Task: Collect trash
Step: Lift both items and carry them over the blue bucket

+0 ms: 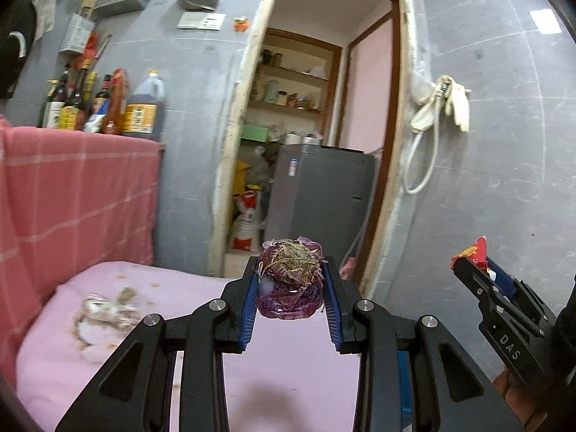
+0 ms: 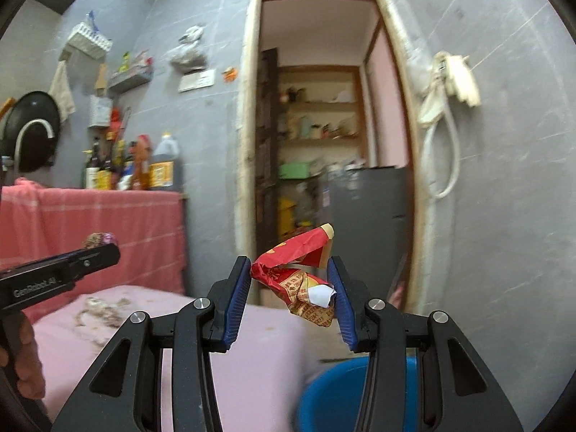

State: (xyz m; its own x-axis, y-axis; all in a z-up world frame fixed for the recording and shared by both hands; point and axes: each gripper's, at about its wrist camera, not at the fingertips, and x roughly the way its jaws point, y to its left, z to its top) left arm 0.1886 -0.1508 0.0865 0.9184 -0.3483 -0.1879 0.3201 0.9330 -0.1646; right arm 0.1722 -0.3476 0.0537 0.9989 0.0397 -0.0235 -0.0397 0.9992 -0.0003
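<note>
Room: we are facing a grey tiled wall (image 1: 504, 180) with a rough-edged doorway (image 2: 324, 108) that is opening onto wooden pantry shelves (image 2: 320, 122) and a dark grey fridge (image 1: 320, 194).
Surface: we are hovering over a smooth pink table top (image 1: 144, 342), which is carrying brown stains and a soggy, crumpled scrap heap (image 1: 108, 311) at its left side.
Backdrop: a red checked cloth (image 1: 72, 198) is draping the counter behind the table, with glass sauce bottles (image 1: 77, 100) and a plastic oil jug (image 1: 142, 108) standing on top.
Left gripper (image 1: 291, 280): we are clamping its ribbed blue pads (image 1: 333, 309) on the cut red onion end (image 1: 289, 280), a purple, papery lump with dry, stringy roots facing up; it is hanging above the table's far edge.
Right gripper (image 2: 291, 288): we are pinching its fingers, partly apart, on the crumpled red and yellow wrapper (image 2: 298, 277), a glossy printed sheet with a white folded corner.
Bin: a round blue plastic bin (image 2: 324, 399) is sitting low beside the table, under the right gripper.
Wall fixture: cream rubber gloves (image 1: 455, 102) are hanging with a white hose (image 1: 421, 165).
</note>
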